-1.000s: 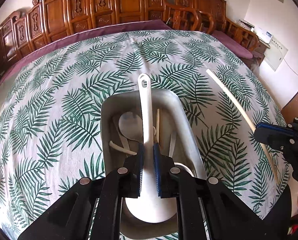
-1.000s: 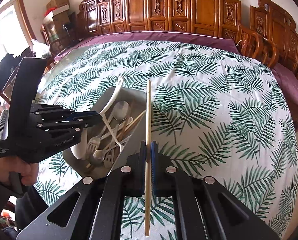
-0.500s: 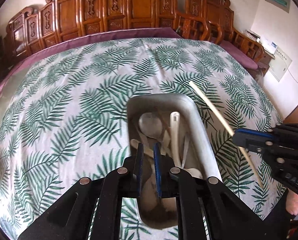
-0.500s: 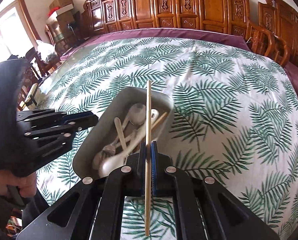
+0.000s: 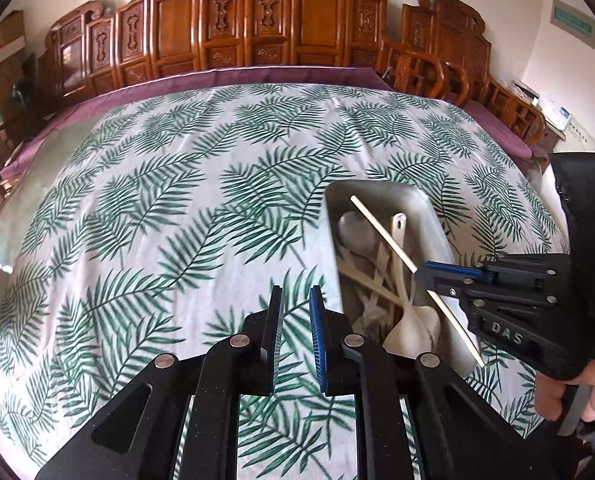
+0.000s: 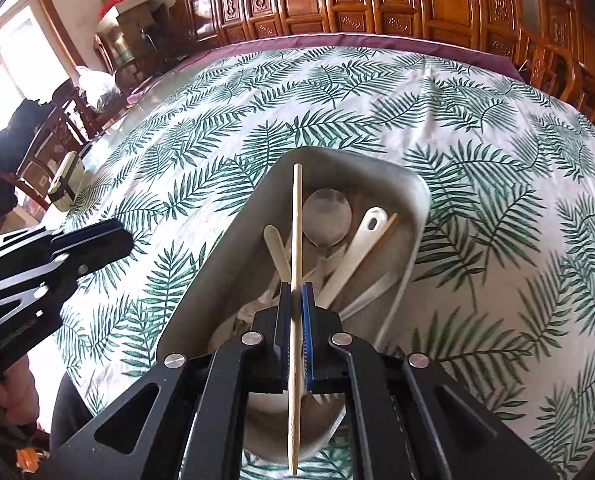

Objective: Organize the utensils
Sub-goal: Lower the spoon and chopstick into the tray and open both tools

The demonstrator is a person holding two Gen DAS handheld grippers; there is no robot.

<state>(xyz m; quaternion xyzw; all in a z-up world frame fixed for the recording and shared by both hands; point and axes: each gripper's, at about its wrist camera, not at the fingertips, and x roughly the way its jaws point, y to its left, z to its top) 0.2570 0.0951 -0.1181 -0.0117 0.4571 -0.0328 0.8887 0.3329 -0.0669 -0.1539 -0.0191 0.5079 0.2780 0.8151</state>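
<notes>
black angular left claw [image 5: 296,298], blue finger pads [image 5: 316,322], silver screws, right claw [image 6: 296,292] lettered "das"
</notes>
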